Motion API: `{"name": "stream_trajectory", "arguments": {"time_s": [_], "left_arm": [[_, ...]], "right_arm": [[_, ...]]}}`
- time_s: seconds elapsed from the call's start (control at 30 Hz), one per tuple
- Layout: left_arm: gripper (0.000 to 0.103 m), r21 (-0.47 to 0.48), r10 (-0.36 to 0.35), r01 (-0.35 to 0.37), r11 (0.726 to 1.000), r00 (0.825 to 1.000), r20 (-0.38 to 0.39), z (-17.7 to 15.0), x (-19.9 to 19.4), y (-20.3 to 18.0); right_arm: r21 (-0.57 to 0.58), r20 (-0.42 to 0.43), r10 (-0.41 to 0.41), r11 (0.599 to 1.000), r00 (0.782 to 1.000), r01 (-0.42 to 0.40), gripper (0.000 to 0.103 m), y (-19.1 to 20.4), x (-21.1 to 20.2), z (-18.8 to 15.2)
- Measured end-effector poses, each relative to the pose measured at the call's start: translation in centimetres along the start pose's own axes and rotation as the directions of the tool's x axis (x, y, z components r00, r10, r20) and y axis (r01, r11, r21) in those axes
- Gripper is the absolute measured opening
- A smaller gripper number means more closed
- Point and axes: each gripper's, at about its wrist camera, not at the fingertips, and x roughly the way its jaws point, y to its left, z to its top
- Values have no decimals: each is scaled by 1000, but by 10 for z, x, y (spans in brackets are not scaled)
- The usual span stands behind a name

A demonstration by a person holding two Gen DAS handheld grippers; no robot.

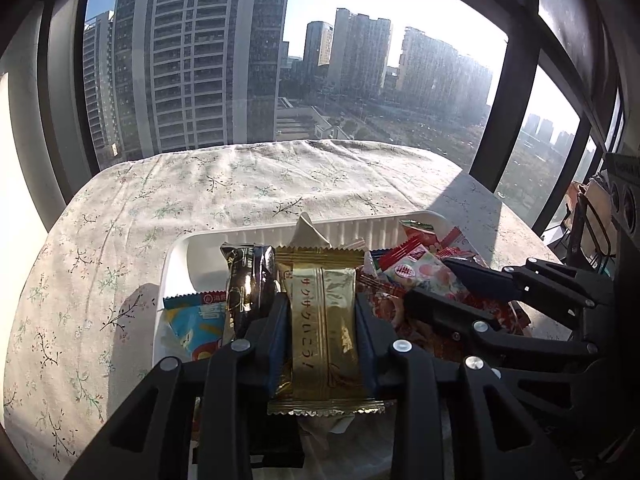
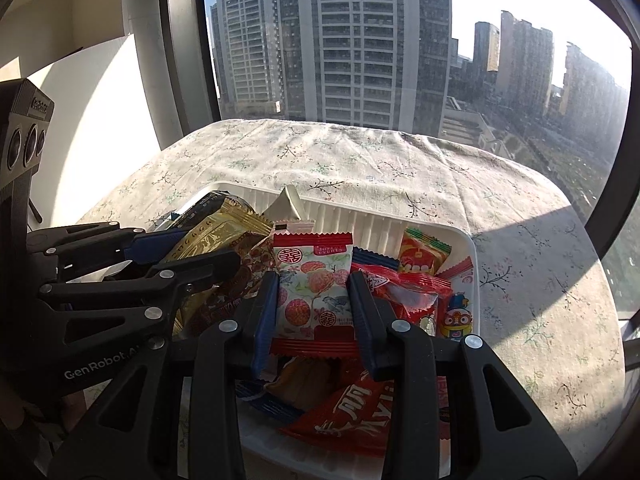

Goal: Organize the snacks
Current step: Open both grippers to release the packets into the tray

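A white tray (image 2: 436, 229) of mixed snack packets is seen on a floral tablecloth (image 1: 248, 184) beside a large window (image 1: 224, 52). The left gripper (image 1: 322, 300) is clamped on a gold packet (image 1: 322, 320), blue pads pressed against both long edges; the packet is held over the tray's left part. The right gripper (image 2: 314, 280) is clamped on a white-and-red fruit-print packet (image 2: 314, 286), held over the tray's middle. A blue packet (image 1: 194, 326) is noted at the tray's left edge, red packets (image 2: 416, 300) on its right.
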Motion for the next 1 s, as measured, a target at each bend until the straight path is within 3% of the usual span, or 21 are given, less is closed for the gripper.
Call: {"name": "stream_trajectory", "arguments": {"time_s": [0.6, 1.0], "left_arm": [[39, -22, 1, 0, 1000, 1000, 15, -1, -6, 4], [52, -51, 2, 1, 999, 999, 48, 1, -19, 9]], "right_arm": [[-16, 24, -14, 1000, 1000, 15, 38, 0, -5, 0], [-8, 81, -20, 1000, 997, 21, 48, -2, -17, 2]]}}
